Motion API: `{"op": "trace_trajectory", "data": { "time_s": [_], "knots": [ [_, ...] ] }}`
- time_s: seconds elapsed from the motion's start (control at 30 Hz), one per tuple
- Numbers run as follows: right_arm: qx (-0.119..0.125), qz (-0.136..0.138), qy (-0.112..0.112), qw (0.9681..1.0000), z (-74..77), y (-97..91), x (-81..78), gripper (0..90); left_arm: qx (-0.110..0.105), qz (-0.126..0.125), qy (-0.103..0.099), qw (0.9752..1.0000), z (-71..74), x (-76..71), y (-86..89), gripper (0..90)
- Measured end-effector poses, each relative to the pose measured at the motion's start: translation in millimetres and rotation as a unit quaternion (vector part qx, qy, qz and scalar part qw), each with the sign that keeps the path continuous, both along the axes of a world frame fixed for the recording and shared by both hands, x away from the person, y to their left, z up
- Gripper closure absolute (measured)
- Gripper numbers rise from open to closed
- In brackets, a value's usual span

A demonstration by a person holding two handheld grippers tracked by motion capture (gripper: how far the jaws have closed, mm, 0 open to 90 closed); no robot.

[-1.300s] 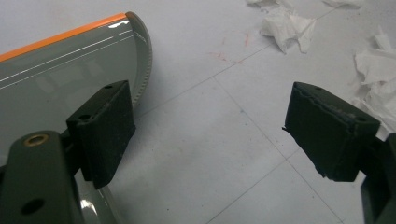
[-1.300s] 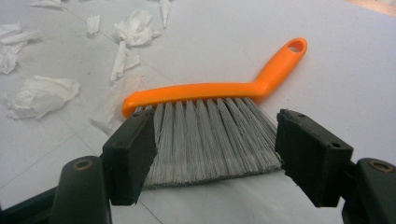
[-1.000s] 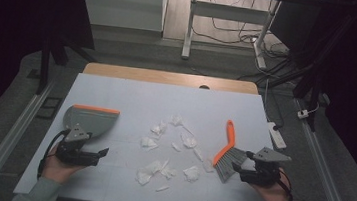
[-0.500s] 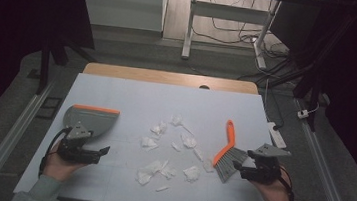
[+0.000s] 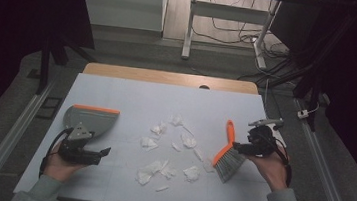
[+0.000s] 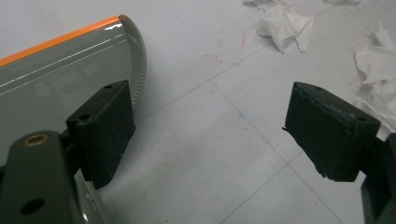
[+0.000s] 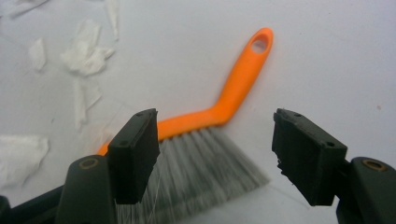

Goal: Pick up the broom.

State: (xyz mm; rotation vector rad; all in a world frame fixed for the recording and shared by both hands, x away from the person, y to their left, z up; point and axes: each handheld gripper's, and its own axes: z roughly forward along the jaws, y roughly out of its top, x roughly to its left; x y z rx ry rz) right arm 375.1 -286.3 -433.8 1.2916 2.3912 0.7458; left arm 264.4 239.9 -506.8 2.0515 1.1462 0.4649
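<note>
Right tongs (image 5: 242, 148): wide apart, jaws just eased slightly inward, nothing pressed between them; held above the brush, pointed toward the bench's middle.
Right tongs, own view (image 7: 215, 154): bristles seen under the gap and behind the left jaw, no pad touching them.
Brush (image 5: 225, 153): lay flat on the bench, orange handle angled away toward the far edge, grey bristles fanned at the near end, just beside the right tongs.
Brush handle (image 7: 236, 88): bent, with a hanging hole at its far tip.
Left tongs (image 5: 102, 151): wide apart, empty, held low over the bench just near of the dustpan.
Left tongs, own view (image 6: 208, 135): bare bench between the jaws; left jaw in front of the dustpan's rim, touching or not could not be told.
Dustpan (image 5: 91, 119): grey with an orange lip, flat on the bench's left part, well apart from the brush.
Paper scraps (image 5: 151, 169): white, torn, scattered over the middle of the bench between dustpan and brush; some near the bristles.
Bench (image 5: 131, 95): pale sheet on top, wooden strip along the far edge.
</note>
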Motion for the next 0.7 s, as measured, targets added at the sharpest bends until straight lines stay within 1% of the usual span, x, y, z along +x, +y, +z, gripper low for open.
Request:
{"op": "trace_trajectory", "data": {
  "time_s": [0.03, 0.1, 0.13, 0.17, 0.2, 0.27, 0.3, 0.33, 0.37, 0.4, 0.43, 0.5, 0.57, 0.67, 0.7],
  "knots": [
    [-0.001, -0.002, 0.01, 0.9999, 2.8, 4.6, 10.8, 32.0, 0.0, 0.0, 0.0, 1.0, -0.3, -0.3, 0.2, 16.5],
    [-0.009, -0.004, 0.02, 0.9997, 4.1, 9.6, 21.2, 32.1, 0.0, 0.0, 0.0, 1.0, -0.8, -1.1, 1.4, 16.5],
    [-0.009, -0.005, 0.027, 0.9996, 4.3, 11.8, 26.0, 32.2, -0.002, 0.001, 0.0, 1.0, -1.1, -1.6, 1.8, 16.5],
    [-0.009, -0.005, 0.027, 0.9996, 4.3, 11.8, 26.0, 32.2, -0.004, 0.001, 0.001, 1.0, -1.3, -1.9, 2.2, 16.5],
    [-0.015, -0.009, 0.038, 0.9991, 3.8, 15.3, 35.0, 32.2, -0.004, 0.002, 0.0, 1.0, -1.4, -2.4, 2.5, 16.6],
    [-0.018, -0.013, 0.051, 0.9984, 2.6, 17.6, 42.6, 32.5, -0.005, 0.002, 0.0, 1.0, -1.5, -3.1, 2.6, 16.6],
    [-0.018, -0.013, 0.051, 0.9984, 2.6, 17.6, 42.6, 32.5, -0.005, 0.002, 0.0, 1.0, -1.5, -3.3, 2.7, 16.6],
    [-0.026, -0.02, 0.062, 0.9975, 1.6, 19.1, 49.0, 32.7, -0.005, 0.003, 0.0, 1.0, -1.7, -3.5, 2.7, 16.6],
    [-0.025, -0.027, 0.069, 0.9969, 1.1, 19.2, 51.8, 32.8, -0.005, 0.003, 0.001, 1.0, -1.9, -3.5, 2.7, 16.6],
    [-0.025, -0.027, 0.069, 0.9969, 1.1, 19.2, 51.8, 32.8, -0.005, 0.004, 0.002, 1.0, -2.2, -3.4, 2.6, 16.6],
    [-0.025, -0.038, 0.084, 0.9954, -0.5, 18.8, 57.8, 32.8, -0.004, 0.004, 0.002, 1.0, -2.6, -3.3, 2.4, 16.6],
    [-0.036, -0.053, 0.1, 0.9929, -3.3, 19.2, 63.4, 32.8, -0.003, 0.005, 0.004, 1.0, -3.2, -3.1, 1.8, 16.6],
    [-0.044, -0.062, 0.113, 0.9906, -6.3, 19.6, 68.5, 33.0, -0.002, 0.006, 0.004, 1.0, -3.8, -3.2, 1.1, 16.6],
    [-0.053, -0.071, 0.125, 0.9882, -11.3, 22.5, 73.1, 33.0, 0.0, 0.004, 0.005, 1.0, -4.0, -3.5, 1.0, 16.5],
    [-0.053, -0.071, 0.125, 0.9882, -11.3, 22.5, 73.1, 33.0, -0.001, 0.004, 0.005, 1.0, -3.9, -3.6, 1.3, 16.5]
  ]
}}
